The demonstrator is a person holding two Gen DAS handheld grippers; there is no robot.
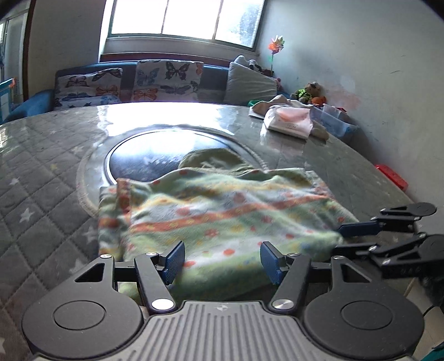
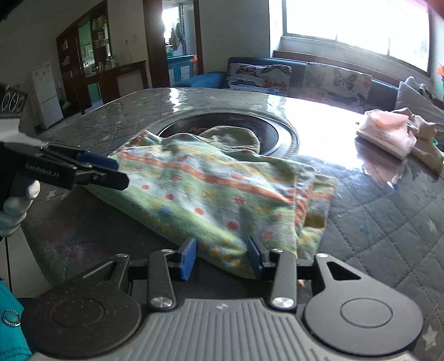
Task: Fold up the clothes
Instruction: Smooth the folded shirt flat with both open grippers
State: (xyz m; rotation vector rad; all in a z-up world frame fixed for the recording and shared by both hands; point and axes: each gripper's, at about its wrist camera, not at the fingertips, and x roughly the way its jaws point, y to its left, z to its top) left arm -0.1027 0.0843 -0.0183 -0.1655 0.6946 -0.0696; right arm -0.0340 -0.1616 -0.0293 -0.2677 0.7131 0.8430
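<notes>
Garment: lies folded, long axis across both grippers, near edge at their tips
Left gripper: spread, empty
Right gripper: spread, astride hem

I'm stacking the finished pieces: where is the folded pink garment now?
In both views the folded pink garment lies far right on the quilted table, beside a beige cloth, beyond the green patterned garment.

Both views ride low and close over the near edge of the tabletop, each looking forward and downward along its own tongs. The left wrist view faces the window and sofa straight on; the right wrist view angles leftward toward a doorway. Both share the patterned garment, the dark round inset and the pink folded pile, and each catches the other tongs at its edge.
</notes>
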